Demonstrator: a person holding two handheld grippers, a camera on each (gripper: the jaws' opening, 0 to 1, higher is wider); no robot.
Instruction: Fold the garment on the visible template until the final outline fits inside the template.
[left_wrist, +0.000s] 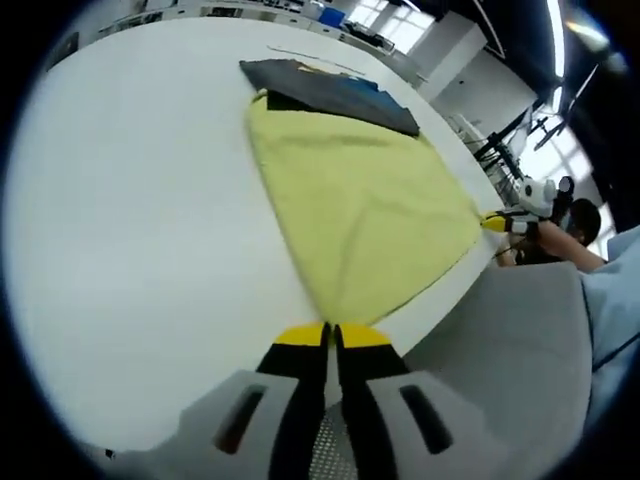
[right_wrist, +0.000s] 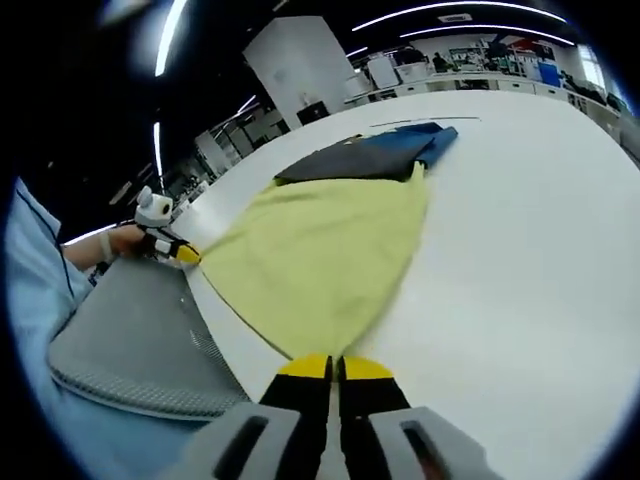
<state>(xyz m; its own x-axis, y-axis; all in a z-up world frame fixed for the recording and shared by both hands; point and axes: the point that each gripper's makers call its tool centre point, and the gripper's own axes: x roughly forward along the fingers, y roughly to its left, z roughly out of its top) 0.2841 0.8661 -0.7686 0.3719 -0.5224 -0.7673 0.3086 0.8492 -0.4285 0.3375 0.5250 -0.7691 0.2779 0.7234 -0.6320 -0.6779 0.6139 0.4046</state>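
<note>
A yellow garment (left_wrist: 360, 200) lies spread on the white table (left_wrist: 130, 220), its near edge at the table's front edge. My left gripper (left_wrist: 331, 335) is shut on one near corner of it. My right gripper (right_wrist: 335, 368) is shut on the other near corner of the yellow garment (right_wrist: 320, 250). The right gripper (left_wrist: 497, 223) also comes in from the right of the left gripper view, pinching its corner. The left gripper (right_wrist: 187, 254) appears at the left of the right gripper view. The garment's far end lies against a dark grey cloth (left_wrist: 330, 90).
Beside the dark grey cloth (right_wrist: 350, 160) lies a blue cloth (right_wrist: 428, 140). A thin dark line (left_wrist: 310, 55) runs on the table behind them. Grey fabric (left_wrist: 510, 350) and a person's light blue sleeve (right_wrist: 30, 300) sit below the front edge of the white table (right_wrist: 520, 280).
</note>
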